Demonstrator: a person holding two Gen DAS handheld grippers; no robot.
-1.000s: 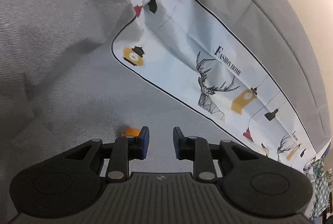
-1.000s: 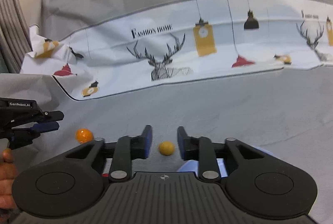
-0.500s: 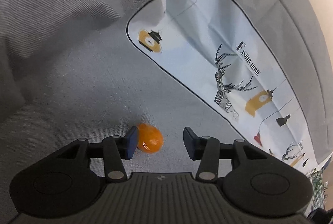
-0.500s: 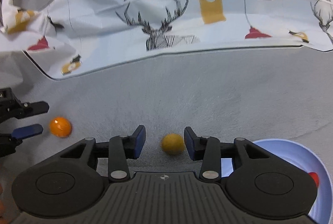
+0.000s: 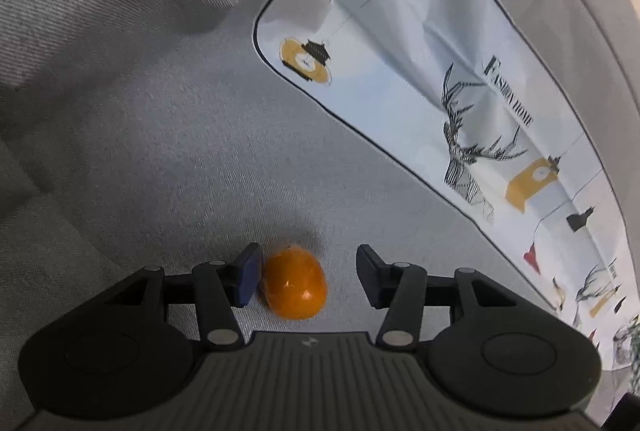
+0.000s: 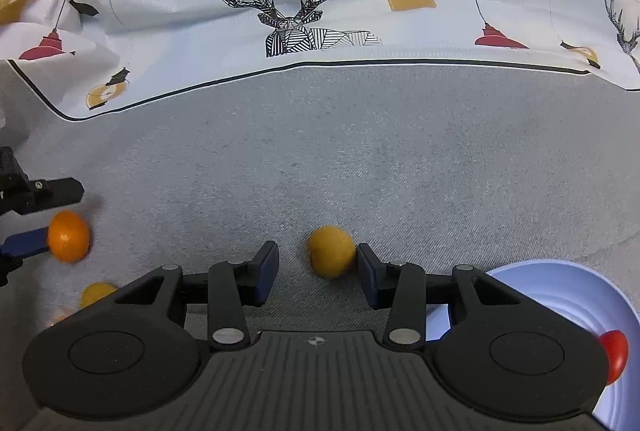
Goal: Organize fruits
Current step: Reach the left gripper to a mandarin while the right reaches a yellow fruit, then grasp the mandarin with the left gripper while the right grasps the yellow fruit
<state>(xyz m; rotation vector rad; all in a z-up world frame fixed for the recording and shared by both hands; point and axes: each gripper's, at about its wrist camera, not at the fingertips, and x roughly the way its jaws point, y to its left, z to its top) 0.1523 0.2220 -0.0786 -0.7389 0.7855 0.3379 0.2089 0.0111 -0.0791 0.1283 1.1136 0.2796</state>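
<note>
In the left wrist view my left gripper (image 5: 308, 277) is open around a shiny orange fruit (image 5: 294, 283) that lies on the grey cloth, close against the left finger. The same fruit (image 6: 68, 235) and gripper (image 6: 44, 215) show at the left of the right wrist view. My right gripper (image 6: 318, 271) is open around a matte yellow-orange fruit (image 6: 331, 251) that touches the right finger. A pale blue plate (image 6: 560, 295) at the lower right holds a red fruit (image 6: 614, 355).
A white printed cloth with deer and lamps (image 6: 300, 11) lies across the back, also in the left wrist view (image 5: 460, 103). Another yellow fruit (image 6: 96, 293) lies at the lower left, partly behind my right gripper's body. Grey fabric (image 5: 120, 51) rises in folds at the left.
Both grippers have moved forward and down and opened wider. The orange fruit now sits between the left fingers and the yellow one between the right fingers. The plate has come into view.
</note>
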